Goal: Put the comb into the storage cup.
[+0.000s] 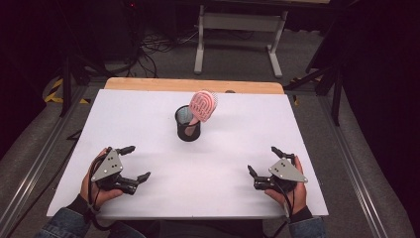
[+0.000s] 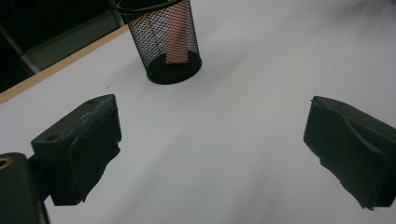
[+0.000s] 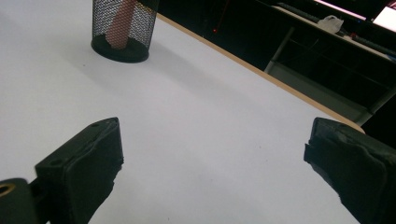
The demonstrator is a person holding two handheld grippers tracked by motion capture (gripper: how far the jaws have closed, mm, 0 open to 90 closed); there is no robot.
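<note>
White table [image 1: 198, 173], wooden strip along the far edge. Toward the far middle, a black mesh pen cup [image 1: 188, 124], upright, well apart from both grippers. Inside it, a pink hairbrush [image 1: 202, 106], handle down in the cup, head up and leaning toward the right over the rim.

Left gripper [image 1: 137, 162] near the front left of the table, held in the left hand [image 1: 96, 183], jaws spread wide, nothing between them. Grey three-cornered plate on top. Cup ahead of it and off to the right, far beyond the fingertips. In the left gripper view, mesh cup [image 2: 163, 39] at the top, left of centre, pink handle [image 2: 176, 32] seen through the mesh, bare white table [image 2: 224, 140] between the two black jaws.

Right gripper [image 1: 263, 160] near the front right, held in the right hand [image 1: 287, 191], jaws likewise spread wide and empty. Cup ahead and off to the left, well apart. In the right gripper view, cup [image 3: 122, 30] at the top left, pink handle [image 3: 119, 25] inside it, wooden table edge running diagonally behind, bare table [image 3: 196, 126] between the jaws.

Beyond the table, grey floor, cables, and a white desk frame [image 1: 240, 34].
</note>
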